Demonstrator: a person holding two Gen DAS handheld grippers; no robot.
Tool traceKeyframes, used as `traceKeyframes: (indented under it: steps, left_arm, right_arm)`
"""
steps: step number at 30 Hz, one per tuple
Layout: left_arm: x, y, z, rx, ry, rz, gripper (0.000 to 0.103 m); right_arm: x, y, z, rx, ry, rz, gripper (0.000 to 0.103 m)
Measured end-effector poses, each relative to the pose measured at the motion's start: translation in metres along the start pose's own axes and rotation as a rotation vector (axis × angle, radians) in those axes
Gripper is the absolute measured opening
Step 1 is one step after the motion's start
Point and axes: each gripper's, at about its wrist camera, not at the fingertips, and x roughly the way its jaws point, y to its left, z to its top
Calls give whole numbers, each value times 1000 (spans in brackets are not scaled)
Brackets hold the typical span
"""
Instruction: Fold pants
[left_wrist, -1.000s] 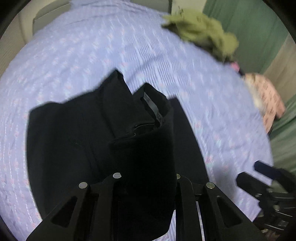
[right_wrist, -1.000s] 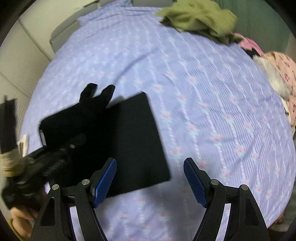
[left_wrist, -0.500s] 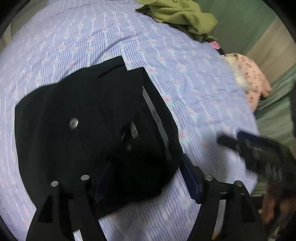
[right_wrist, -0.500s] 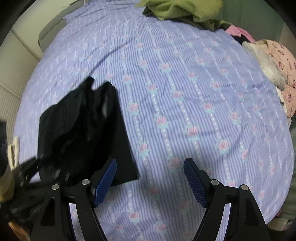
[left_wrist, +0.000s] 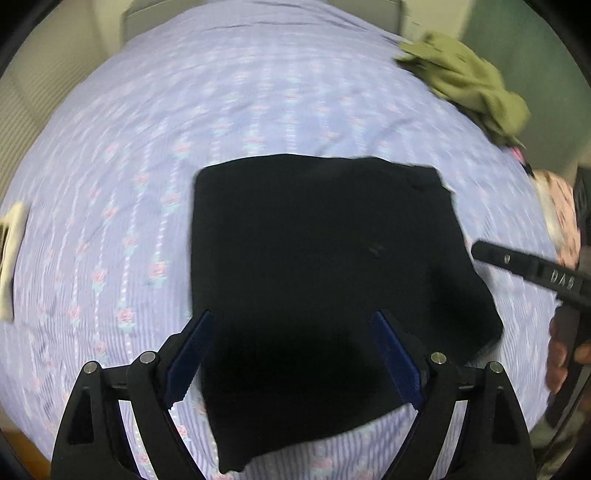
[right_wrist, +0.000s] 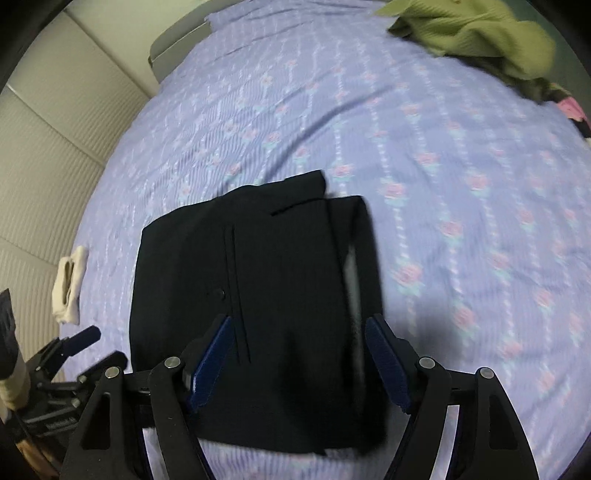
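The black pants lie folded into a compact rectangle on the lilac flowered bedsheet. They also show in the right wrist view, with a pocket seam and a button on top. My left gripper is open and empty, its blue pads hovering over the near edge of the pants. My right gripper is open and empty above the pants' near end. The right gripper's black body enters the left wrist view from the right; the left gripper shows at the lower left of the right wrist view.
A green garment is heaped at the far right of the bed. Pink patterned clothes lie at the right edge. A small cream cloth sits at the bed's left edge by the ribbed wall.
My left gripper let go of the pants and opened. The pants went from lifted and bunched to lying flat and folded. Both grippers now hover over them.
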Motion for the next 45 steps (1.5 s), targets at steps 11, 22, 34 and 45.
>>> traceKeyframes:
  steps: [11, 22, 34, 45]
  left_arm:
    - [13, 13, -4, -50, 32, 0, 88]
    - [13, 9, -6, -25, 30, 21, 88]
    - [18, -4, -18, 51, 48, 55, 88]
    - [-5, 7, -31, 39, 22, 52, 88]
  right_arm:
    - [27, -3, -6, 38, 72, 21, 33]
    - [34, -4, 7, 128, 72, 63, 7]
    - [26, -25, -18, 156, 35, -120, 35]
    - [-59, -20, -41, 117, -91, -208, 77]
